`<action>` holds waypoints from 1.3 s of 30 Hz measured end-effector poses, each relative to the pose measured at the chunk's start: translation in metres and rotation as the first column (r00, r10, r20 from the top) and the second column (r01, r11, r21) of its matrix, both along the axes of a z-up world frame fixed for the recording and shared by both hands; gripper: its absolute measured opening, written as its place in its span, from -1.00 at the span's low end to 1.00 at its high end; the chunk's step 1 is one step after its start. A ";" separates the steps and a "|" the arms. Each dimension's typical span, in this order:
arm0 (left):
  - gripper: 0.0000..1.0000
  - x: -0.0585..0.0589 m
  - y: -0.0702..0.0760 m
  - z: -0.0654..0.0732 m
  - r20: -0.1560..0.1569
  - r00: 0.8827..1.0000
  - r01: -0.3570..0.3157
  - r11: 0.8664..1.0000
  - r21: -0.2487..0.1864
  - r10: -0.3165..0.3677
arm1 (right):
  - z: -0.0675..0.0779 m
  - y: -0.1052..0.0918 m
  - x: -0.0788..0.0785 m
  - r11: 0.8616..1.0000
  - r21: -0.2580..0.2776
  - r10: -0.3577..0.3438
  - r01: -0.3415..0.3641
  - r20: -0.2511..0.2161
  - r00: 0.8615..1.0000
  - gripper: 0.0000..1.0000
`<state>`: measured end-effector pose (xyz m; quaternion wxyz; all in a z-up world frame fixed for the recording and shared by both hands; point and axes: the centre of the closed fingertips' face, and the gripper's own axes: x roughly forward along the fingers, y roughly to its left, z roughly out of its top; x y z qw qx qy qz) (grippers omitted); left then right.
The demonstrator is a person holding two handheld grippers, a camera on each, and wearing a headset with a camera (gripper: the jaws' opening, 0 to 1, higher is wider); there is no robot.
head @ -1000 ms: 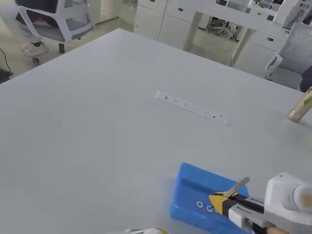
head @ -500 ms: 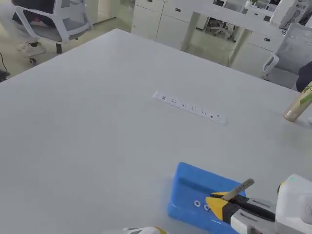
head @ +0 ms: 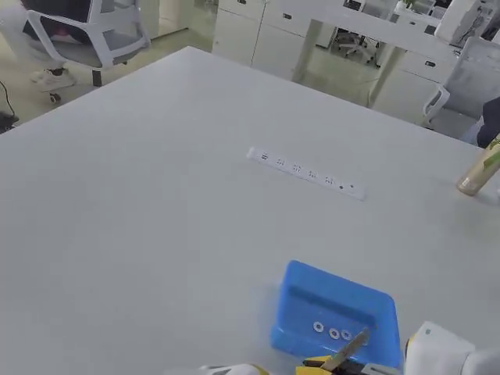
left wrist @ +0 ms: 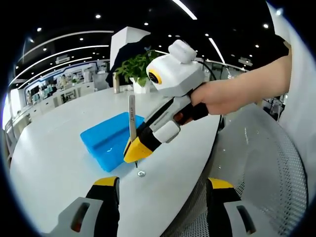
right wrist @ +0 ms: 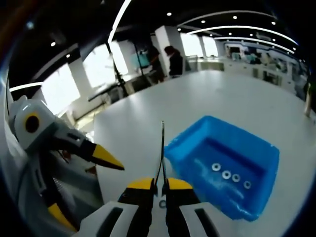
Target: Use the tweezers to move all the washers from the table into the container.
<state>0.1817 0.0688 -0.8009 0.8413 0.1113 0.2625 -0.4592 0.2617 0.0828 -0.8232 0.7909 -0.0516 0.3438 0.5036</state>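
My right gripper (right wrist: 159, 187) is shut on thin metal tweezers (right wrist: 161, 148), which point forward over the white table. In the left gripper view the right gripper (left wrist: 134, 150) holds the tweezers (left wrist: 132, 118) tip-down just above a lone washer (left wrist: 141, 173) on the table near its front edge. That washer (right wrist: 162, 203) also shows below the right jaws. The blue container (head: 336, 312) holds several washers (head: 333, 333). My left gripper (left wrist: 163, 190) stands open and holds nothing, close beside the right one.
A white power strip (head: 306, 173) lies mid-table. A gold bottle (head: 478, 178) stands at the far right. Office chairs (head: 86, 35) and desks stand beyond the table. The table's near edge (left wrist: 197, 173) runs just past the lone washer.
The right gripper with the tweezers has drawn back from above the blue container toward the near table edge. The container and its washers have stayed put.
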 end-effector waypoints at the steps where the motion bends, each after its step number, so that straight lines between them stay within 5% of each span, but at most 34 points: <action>1: 0.43 0.000 0.000 0.000 0.000 1.000 0.001 1.000 0.000 -0.001 | -0.002 0.000 -0.001 1.000 -0.004 0.000 0.000 -0.003 1.000 -0.90; 12: 0.42 -0.001 0.000 -0.001 -0.003 1.000 0.003 1.000 0.001 -0.003 | -0.015 0.001 -0.007 0.999 -0.043 0.019 -0.019 -0.011 1.000 -0.89; 19: 0.42 0.000 0.000 -0.001 -0.003 1.000 0.002 1.000 0.002 -0.002 | -0.023 0.000 -0.005 0.992 -0.098 0.080 -0.076 0.043 0.996 -0.89; 25: 0.42 -0.001 0.000 0.000 -0.001 1.000 0.004 1.000 0.000 -0.004 | -0.024 0.004 -0.018 0.961 -0.190 0.231 -0.200 0.159 0.960 -0.91; 30: 0.36 0.004 0.001 0.009 0.014 1.000 -0.025 0.999 -0.046 0.026 | -0.023 0.008 -0.033 0.959 -0.160 0.256 -0.232 0.151 0.955 -0.94; 33: 0.24 0.003 -0.001 0.020 0.054 0.998 -0.013 0.997 -0.077 0.017 | -0.023 0.008 -0.044 0.941 -0.177 0.318 -0.290 0.158 0.935 -0.95; 39: 0.24 -0.005 -0.012 0.029 0.054 0.997 0.056 0.989 -0.136 -0.049 | -0.024 0.009 -0.062 0.893 -0.210 0.435 -0.398 0.177 0.883 -0.93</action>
